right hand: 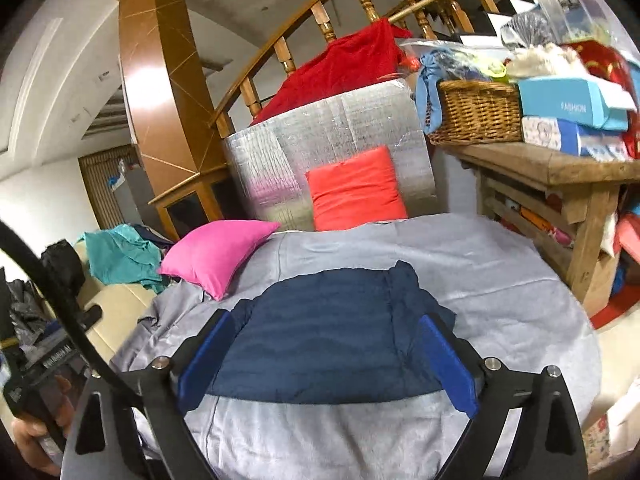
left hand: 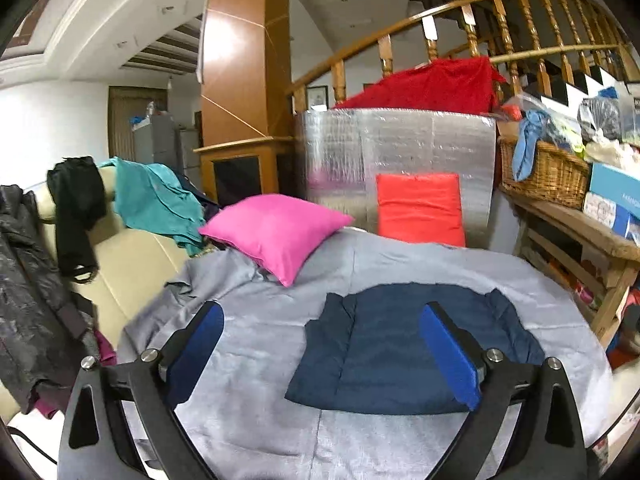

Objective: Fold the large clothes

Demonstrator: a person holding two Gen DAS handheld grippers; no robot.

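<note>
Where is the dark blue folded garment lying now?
In both wrist views the dark blue garment lies flat on the grey bedspread, nearer the cameras than the pink pillow and the orange-red pillow.

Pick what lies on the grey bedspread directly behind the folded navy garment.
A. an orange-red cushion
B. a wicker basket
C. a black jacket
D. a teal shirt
A: the orange-red cushion leans on the silver panel beyond the navy garment.

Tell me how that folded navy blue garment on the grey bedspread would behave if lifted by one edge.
The folded navy blue garment would probably droop and unfold: its layers lie loose. Its quilted look suggests it is light and puffy. It may slide easily on the smooth grey bedspread.
</note>
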